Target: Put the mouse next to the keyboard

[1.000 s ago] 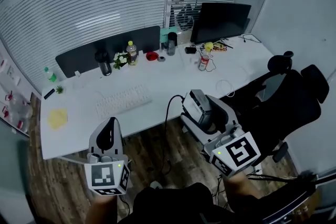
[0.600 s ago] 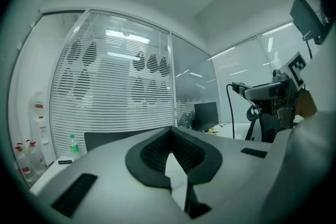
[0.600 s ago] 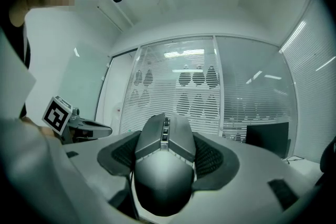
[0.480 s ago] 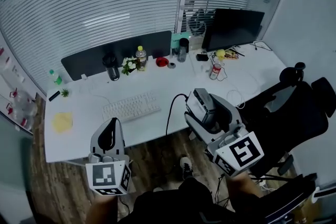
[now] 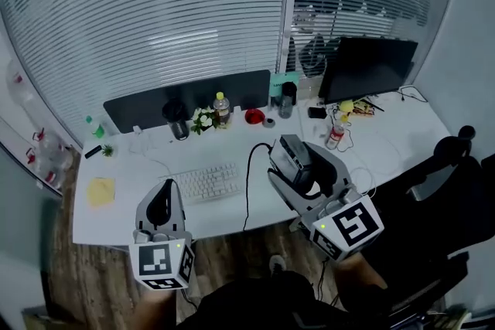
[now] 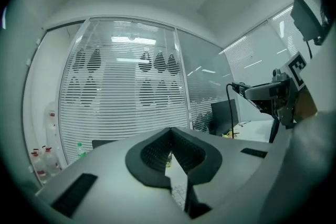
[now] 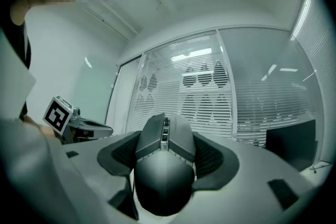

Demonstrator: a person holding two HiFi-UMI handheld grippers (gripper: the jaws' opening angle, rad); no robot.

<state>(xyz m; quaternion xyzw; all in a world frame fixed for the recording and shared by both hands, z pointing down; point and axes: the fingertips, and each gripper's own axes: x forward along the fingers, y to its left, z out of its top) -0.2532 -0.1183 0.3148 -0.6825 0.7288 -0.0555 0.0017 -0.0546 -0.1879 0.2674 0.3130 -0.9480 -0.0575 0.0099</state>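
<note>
Closer than a second ago, the desk now sits mid-view from the head camera, its keyboard just ahead of the left gripper, whose jaws seem pressed together, empty. The right gripper pinches the mouse, held over the desk's near edge, right of the keyboard.

Carried the right gripper and its mouse from over the floor, short of the near edge, to above the tabletop, right of the keyboard. Brought the left gripper forward too, from over the floor to over the near edge, beside the keyboard's left end.
</note>
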